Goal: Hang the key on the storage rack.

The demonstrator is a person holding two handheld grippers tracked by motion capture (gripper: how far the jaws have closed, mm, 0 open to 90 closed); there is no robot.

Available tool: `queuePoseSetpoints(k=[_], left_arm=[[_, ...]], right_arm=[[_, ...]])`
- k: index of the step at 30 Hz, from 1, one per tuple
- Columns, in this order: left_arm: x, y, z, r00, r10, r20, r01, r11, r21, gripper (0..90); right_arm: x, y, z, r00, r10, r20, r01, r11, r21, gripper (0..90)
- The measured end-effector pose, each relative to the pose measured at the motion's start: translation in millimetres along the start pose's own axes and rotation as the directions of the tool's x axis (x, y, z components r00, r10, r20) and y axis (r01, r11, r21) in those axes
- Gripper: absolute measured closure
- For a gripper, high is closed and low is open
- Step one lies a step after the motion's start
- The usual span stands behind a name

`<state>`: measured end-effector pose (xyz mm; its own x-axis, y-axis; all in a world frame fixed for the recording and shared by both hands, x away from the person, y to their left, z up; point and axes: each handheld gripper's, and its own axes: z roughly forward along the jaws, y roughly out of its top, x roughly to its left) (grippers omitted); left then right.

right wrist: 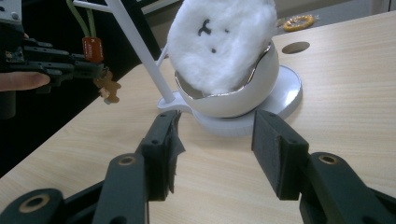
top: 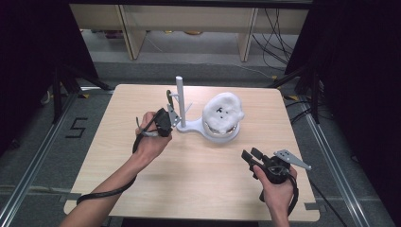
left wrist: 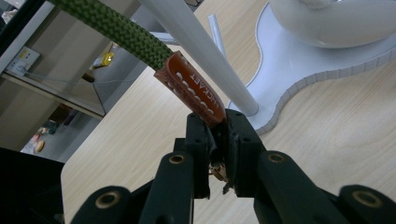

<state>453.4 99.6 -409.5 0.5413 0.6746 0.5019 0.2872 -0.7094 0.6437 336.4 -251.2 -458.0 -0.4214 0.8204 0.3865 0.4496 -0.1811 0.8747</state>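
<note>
A white stand (top: pixel 180 99) with a thin pole and side pegs rises mid-table. Its base joins a glossy white bowl (top: pixel 221 134) holding a fluffy white toy (top: pixel 223 111) with a black-dotted face. A green cord (left wrist: pixel 116 28) ends in a red tag (left wrist: pixel 196 88) beside the pole (left wrist: pixel 201 51). My left gripper (left wrist: pixel 217 126) is shut on the tag's lower end, just left of the stand (top: pixel 171 120). A small brown charm (right wrist: pixel 108 86) dangles under its jaws. My right gripper (right wrist: pixel 215 140) stands open, with nothing between its jaws, near the front right (top: pixel 250 154), facing the bowl (right wrist: pixel 233 102).
The light wooden table (top: pixel 142 175) has bare surface between my two hands and along the front edge. A round hole (right wrist: pixel 295 47) sits in the tabletop behind the bowl. Beyond the far edge are wooden shelves (top: pixel 189 23) and floor cables (top: pixel 279 42).
</note>
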Motion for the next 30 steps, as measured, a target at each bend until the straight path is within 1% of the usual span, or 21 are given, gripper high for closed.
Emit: queuePoseSetpoints(k=[1, 2, 4, 6, 7, 8, 9, 10, 12, 13, 14, 15, 16, 17, 20, 21, 24, 26, 27, 29, 30], left_arm=[[1.2, 0.7, -1.5, 0.9998, 0.015, -0.009, -0.015, 0.9999, 0.001, 80.3], [1.1, 1.3, -2.0, 0.9999, 0.012, -0.006, -0.012, 0.9999, 0.000, 80.3], [1.7, 3.4, -3.8, 0.9995, 0.029, -0.010, -0.029, 0.9996, 0.001, 80.3], [1.2, 5.1, -3.3, 0.9993, 0.037, -0.005, -0.037, 0.9993, 0.003, 80.3], [0.9, 5.7, -2.7, 0.9990, 0.044, -0.005, -0.044, 0.9990, 0.006, 80.3], [1.1, 6.5, -2.7, 0.9984, 0.056, -0.003, -0.056, 0.9982, 0.020, 80.3], [0.9, 7.1, -1.3, 0.9977, 0.068, -0.007, -0.068, 0.9975, 0.020, 80.3], [0.5, 7.7, -0.5, 0.9975, 0.071, -0.005, -0.071, 0.9973, 0.022, 80.3], [-0.6, 8.2, 0.7, 0.9968, 0.080, -0.008, -0.079, 0.9966, 0.022, 80.3], [-1.2, 8.6, 0.9, 0.9957, 0.092, -0.011, -0.092, 0.9955, 0.022, 80.3], [-1.8, 8.8, 0.7, 0.9949, 0.100, -0.012, -0.100, 0.9946, 0.027, 80.3], [-2.0, 9.3, 0.4, 0.9928, 0.119, -0.014, -0.119, 0.9924, 0.033, 80.3], [-2.2, 9.5, 0.3, 0.9918, 0.127, -0.013, -0.126, 0.9913, 0.036, 80.3], [-2.1, 9.7, -0.1, 0.9890, 0.147, -0.014, -0.146, 0.9881, 0.047, 80.3], [-3.4, 9.2, 1.6, 0.9854, 0.170, -0.005, -0.169, 0.9842, 0.050, 80.3], [-5.5, 7.9, 2.2, 0.9883, 0.152, 0.004, -0.152, 0.9865, 0.060, 80.3], [-5.6, 7.5, 5.2, 0.9824, 0.187, -0.008, -0.186, 0.9804, 0.065, 80.2], [-6.3, 7.2, 6.7, 0.9794, 0.202, -0.014, -0.200, 0.9776, 0.065, 80.0], [-6.4, 7.1, 6.4, 0.9788, 0.204, -0.015, -0.203, 0.9771, 0.063, 80.0], [-6.4, 6.5, 5.1, 0.9810, 0.194, -0.015, -0.193, 0.9798, 0.054, 80.2], [-6.7, 6.1, 4.5, 0.9809, 0.194, -0.015, -0.193, 0.9796, 0.055, 80.2]], right_arm=[[-0.1, 0.0, 0.0, 1.0000, 0.000, 0.000, 0.000, 1.0000, 0.000, 52.0], [-0.6, 0.2, -0.1, 0.9999, -0.008, 0.006, 0.008, 1.0000, 0.000, 52.0], [-0.7, 0.2, 0.2, 0.9999, -0.011, 0.007, 0.011, 0.9999, 0.000, 52.0], [-0.4, 0.3, 0.2, 0.9999, -0.012, 0.006, 0.012, 0.9999, -0.001, 52.0], [-0.5, 0.3, 0.4, 0.9999, -0.015, 0.007, 0.015, 0.9999, -0.003, 52.0], [-1.1, 0.2, 0.7, 0.9997, -0.024, 0.009, 0.024, 0.9997, -0.008, 52.0], [-1.1, 0.3, 0.5, 0.9998, -0.020, 0.002, 0.020, 0.9998, -0.009, 52.0], [-0.6, 0.0, 0.7, 0.9999, -0.011, 0.006, 0.011, 0.9999, -0.005, 52.0], [-1.1, 0.0, 0.5, 0.9999, -0.014, 0.009, 0.014, 0.9999, -0.003, 52.0], [-2.2, 0.2, 0.6, 0.9995, -0.029, 0.012, 0.029, 0.9995, -0.006, 52.0], [-2.1, 0.1, 0.6, 0.9997, -0.023, 0.003, 0.023, 0.9997, -0.010, 52.0], [-2.1, 0.0, 0.4, 0.9996, -0.028, 0.008, 0.028, 0.9996, -0.007, 52.0], [-1.1, 0.3, 0.0, 0.9999, -0.014, 0.005, 0.014, 0.9999, 0.000, 52.0], [-0.9, 0.3, -0.1, 0.9999, -0.014, 0.006, 0.014, 0.9999, 0.002, 52.0], [-0.8, 0.3, 0.2, 0.9998, -0.017, 0.002, 0.017, 0.9998, -0.005, 52.0], [0.2, 0.1, 0.2, 1.0000, 0.001, -0.005, -0.001, 1.0000, -0.001, 52.0], [0.0, 0.1, 0.0, 1.0000, 0.000, -0.004, 0.000, 1.0000, -0.002, 52.0], [0.2, -0.1, 0.3, 1.0000, -0.001, -0.003, 0.001, 1.0000, -0.001, 52.0], [-0.5, 0.2, 0.2, 0.9998, -0.019, 0.007, 0.019, 0.9998, -0.002, 52.0], [-0.6, 0.3, 0.4, 0.9998, -0.018, 0.007, 0.018, 0.9998, -0.001, 52.0], [-0.6, 0.5, 0.1, 0.9999, -0.014, 0.005, 0.014, 0.9999, 0.001, 52.0]])
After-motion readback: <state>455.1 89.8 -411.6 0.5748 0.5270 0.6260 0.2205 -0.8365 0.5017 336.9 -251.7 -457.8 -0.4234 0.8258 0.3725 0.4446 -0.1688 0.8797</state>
